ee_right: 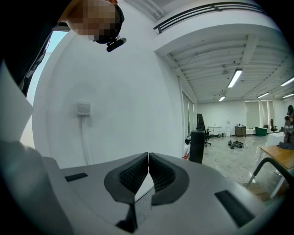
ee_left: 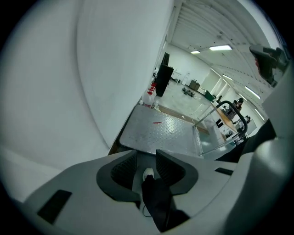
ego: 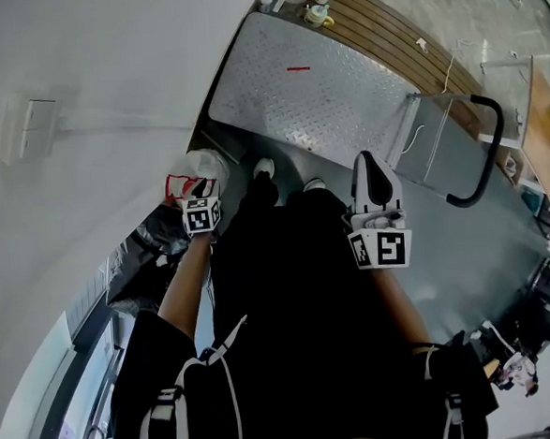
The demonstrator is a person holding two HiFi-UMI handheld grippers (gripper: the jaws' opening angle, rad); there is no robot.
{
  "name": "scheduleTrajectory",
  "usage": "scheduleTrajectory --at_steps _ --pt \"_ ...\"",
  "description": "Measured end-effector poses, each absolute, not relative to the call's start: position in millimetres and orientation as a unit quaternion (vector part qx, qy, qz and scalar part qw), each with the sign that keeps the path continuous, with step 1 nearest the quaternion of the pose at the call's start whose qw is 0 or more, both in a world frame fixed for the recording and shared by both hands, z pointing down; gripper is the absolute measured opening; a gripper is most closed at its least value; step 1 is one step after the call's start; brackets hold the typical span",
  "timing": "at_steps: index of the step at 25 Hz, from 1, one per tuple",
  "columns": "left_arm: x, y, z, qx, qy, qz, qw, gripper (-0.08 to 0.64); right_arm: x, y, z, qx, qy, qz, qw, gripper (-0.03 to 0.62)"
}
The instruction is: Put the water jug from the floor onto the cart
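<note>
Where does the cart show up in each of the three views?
Head view: the cart fills the upper centre, its black handle at the right.
Left gripper view: the cart sits at the picture's centre.
Right gripper view: only a black curved bar at the lower right, likely the handle.
Shared landmark: the white wall along the cart's left side.

So the cart [ego: 313, 89] sits flat on the floor, right alongside the wall [ego: 105, 76] on its left. Its handle [ego: 484, 148] stands at the right end. The person's shoes [ego: 264, 168] are at the cart's near edge. Wooden boards [ego: 393, 23] run behind it, with a few small containers [ego: 317, 14] by their left end.
</note>
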State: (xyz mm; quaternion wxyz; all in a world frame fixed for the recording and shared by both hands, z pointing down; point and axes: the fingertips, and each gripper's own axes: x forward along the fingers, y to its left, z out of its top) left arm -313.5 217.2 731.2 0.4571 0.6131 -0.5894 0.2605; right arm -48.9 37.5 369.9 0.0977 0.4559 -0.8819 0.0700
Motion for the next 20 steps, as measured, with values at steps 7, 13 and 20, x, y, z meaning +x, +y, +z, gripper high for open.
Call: scheduleTrajectory --at_steps 7,13,20 --pt "-327.8 252.8 772.8 0.577 -0.588 0.283 0.491 0.13 -56.9 43.7 375.1 0.45 -0.883 0.076 0.108 0.018" --pt "-323.9 275.2 808.5 0.568 -0.558 0.313 0.519 0.13 -56.3 47.0 379.6 0.447 -0.883 0.07 0.126 0.018" --pt "-328.2 292.4 844.8 0.567 -0.529 0.356 0.521 0.137 -58.2 57.9 390.8 0.432 -0.886 0.074 0.152 0.018"
